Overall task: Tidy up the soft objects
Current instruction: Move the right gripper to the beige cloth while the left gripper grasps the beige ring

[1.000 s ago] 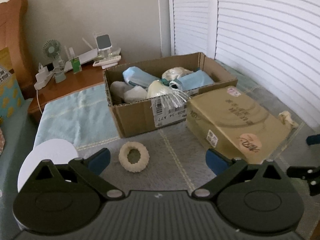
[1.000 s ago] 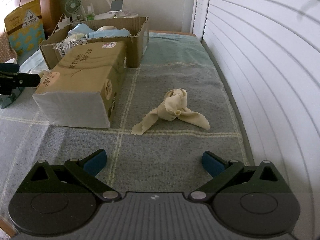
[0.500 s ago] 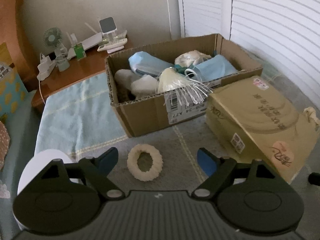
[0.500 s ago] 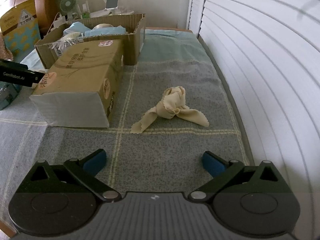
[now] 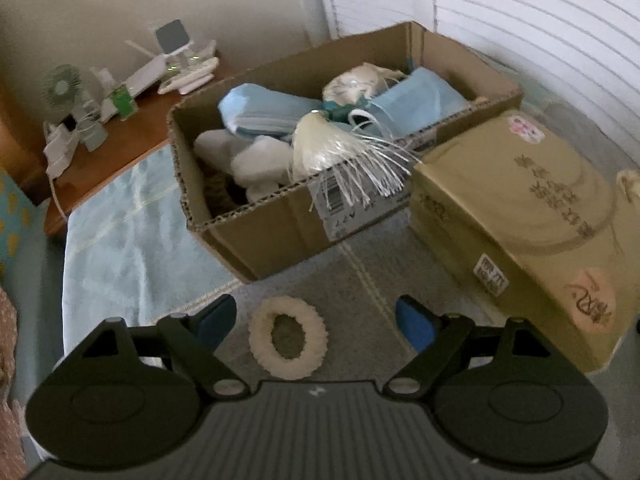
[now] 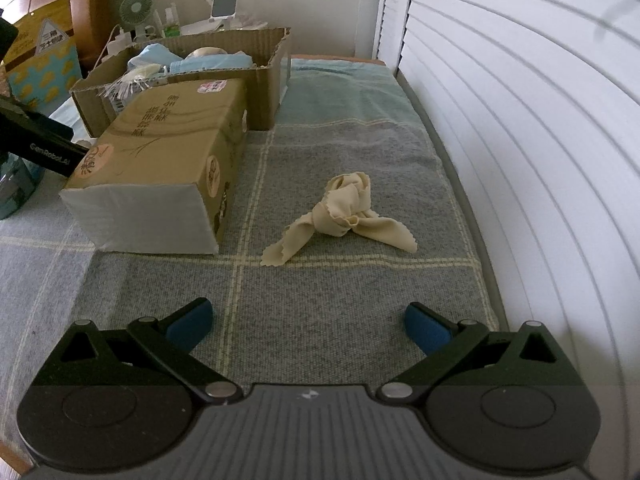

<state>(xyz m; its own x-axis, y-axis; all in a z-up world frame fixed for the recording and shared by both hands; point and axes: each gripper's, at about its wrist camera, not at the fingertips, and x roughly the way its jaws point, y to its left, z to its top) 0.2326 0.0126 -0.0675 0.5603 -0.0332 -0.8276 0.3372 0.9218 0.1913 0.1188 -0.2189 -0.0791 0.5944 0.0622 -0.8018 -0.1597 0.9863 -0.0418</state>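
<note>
A cream ring-shaped scrunchie (image 5: 288,338) lies on the grey checked blanket, between the blue pads of my left gripper (image 5: 316,318). The jaws stand apart and neither pad touches it. Just beyond is an open cardboard box (image 5: 272,228) holding blue face masks (image 5: 260,114), white soft pieces and a pale tassel (image 5: 332,148). In the right wrist view a knotted cream cloth (image 6: 344,212) lies on the blanket ahead of my right gripper (image 6: 308,320), which is open with nothing between its fingers.
A tan tissue pack (image 5: 520,200) lies right of the box and left of the cloth (image 6: 160,148). A wooden nightstand (image 5: 120,148) with a small fan and chargers stands behind. White louvred doors (image 6: 520,120) run along the right. The left gripper's black body (image 6: 40,148) shows at the right view's left edge.
My left gripper has moved forward and lower toward the box, and its jaws have narrowed. The scrunchie now lies between its fingers. The right gripper has stayed put.
</note>
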